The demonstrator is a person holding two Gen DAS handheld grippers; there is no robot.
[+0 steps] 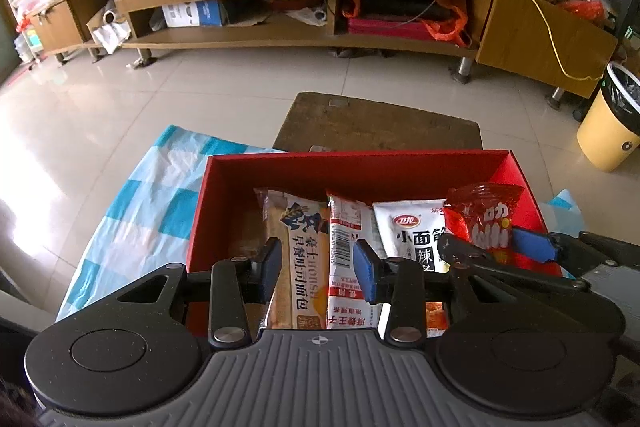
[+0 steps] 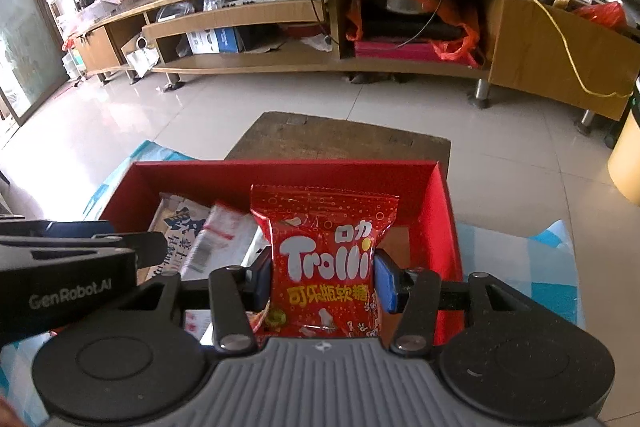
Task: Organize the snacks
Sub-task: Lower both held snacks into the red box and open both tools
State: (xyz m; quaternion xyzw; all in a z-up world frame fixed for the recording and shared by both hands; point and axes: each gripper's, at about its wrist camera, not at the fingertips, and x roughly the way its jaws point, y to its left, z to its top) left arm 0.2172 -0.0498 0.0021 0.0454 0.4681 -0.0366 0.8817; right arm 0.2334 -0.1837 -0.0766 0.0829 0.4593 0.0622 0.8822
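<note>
Pinching the red Trolli gummy packet between its blue pads, the right gripper holds it upright over the right end of the open red cardboard box. The left gripper hovers with jaws apart above the tan bread packet and the white-and-red sausage stick packet, which lie side by side in the box beside a white spicy-noodle-snack packet.

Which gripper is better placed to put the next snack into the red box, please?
The right gripper, probably: it is shut on the Trolli gummy bag and holds it above the red box. The left gripper is open over packets that already lie inside.
</note>
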